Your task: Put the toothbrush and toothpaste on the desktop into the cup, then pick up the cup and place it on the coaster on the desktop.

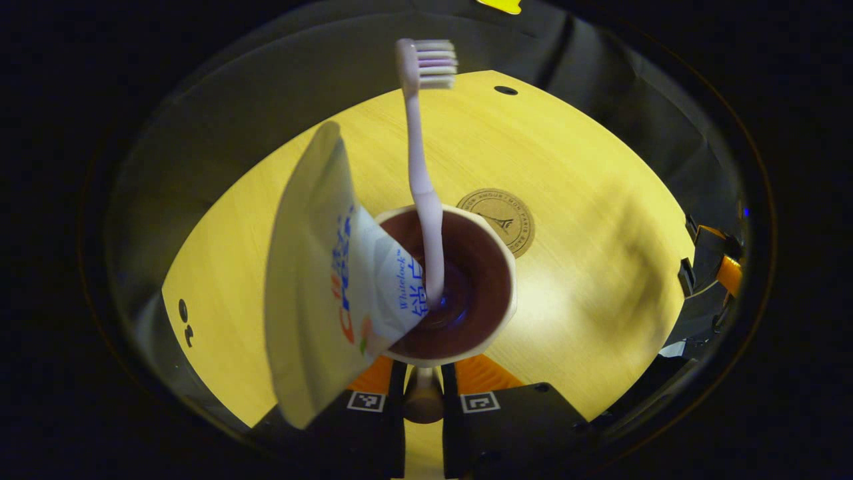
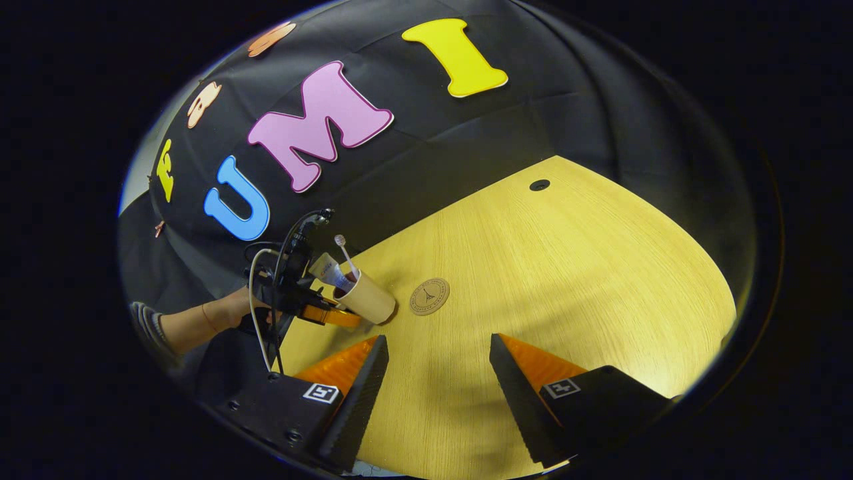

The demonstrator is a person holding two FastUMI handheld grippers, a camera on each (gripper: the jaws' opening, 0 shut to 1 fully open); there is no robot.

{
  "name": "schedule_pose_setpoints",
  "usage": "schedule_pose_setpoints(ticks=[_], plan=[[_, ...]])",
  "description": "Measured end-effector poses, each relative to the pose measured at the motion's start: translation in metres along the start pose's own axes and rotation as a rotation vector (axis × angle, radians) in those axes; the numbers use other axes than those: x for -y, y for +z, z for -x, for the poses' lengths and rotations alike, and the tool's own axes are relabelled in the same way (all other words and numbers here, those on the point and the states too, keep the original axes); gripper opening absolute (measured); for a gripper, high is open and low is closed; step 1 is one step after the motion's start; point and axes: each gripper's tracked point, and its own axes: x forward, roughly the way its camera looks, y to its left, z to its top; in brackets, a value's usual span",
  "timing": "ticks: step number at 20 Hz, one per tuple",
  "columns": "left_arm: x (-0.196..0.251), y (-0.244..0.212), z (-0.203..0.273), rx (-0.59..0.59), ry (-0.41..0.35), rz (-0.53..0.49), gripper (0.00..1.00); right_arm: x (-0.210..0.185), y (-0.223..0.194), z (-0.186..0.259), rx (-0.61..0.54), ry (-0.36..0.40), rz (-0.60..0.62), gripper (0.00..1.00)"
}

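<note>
One cup, one toothbrush, one toothpaste tube, one coaster on the yellow desktop.

In the left gripper view the left gripper (image 1: 422, 390) has its two fingers closed on the cup (image 1: 496, 293), gripping it near the base, and the camera looks down into its dark inside. The toothbrush (image 1: 421, 167) stands in the cup bristles up; the toothpaste (image 1: 320, 280) leans out over the rim on the left. The round coaster (image 1: 506, 217) lies on the desktop (image 1: 600, 267) just beyond the cup. In the right gripper view the right gripper (image 2: 436, 373) hangs over bare wood, fingers wide apart, holding nothing, and a hand (image 2: 233, 310) carries the other gripper, the tilted cup close beside the coaster.
</note>
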Motion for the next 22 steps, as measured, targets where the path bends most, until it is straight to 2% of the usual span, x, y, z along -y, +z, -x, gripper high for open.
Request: schedule_pose_setpoints(ticks=[5,13,14,15,22], plan=[[0.019,0.017,-0.005,0.017,-0.027,-0.013,0.25,0.011,0.005,0.007,0.01,-0.013,-0.005,0.94],[0.041,0.055,-0.015,0.02,-0.024,-0.071,0.25,0.038,0.014,0.018,0.031,-0.047,-0.042,0.94],[0.044,0.058,-0.018,0.015,-0.023,-0.081,0.29,0.042,0.015,0.019,0.034,-0.052,-0.045,0.94],[0.047,0.061,-0.021,0.01,-0.023,-0.088,0.25,0.046,0.016,0.02,0.035,-0.057,-0.05,0.94],[0.056,0.071,-0.031,-0.016,-0.021,-0.13,0.25,0.061,0.025,0.026,0.038,-0.079,-0.069,0.94]])
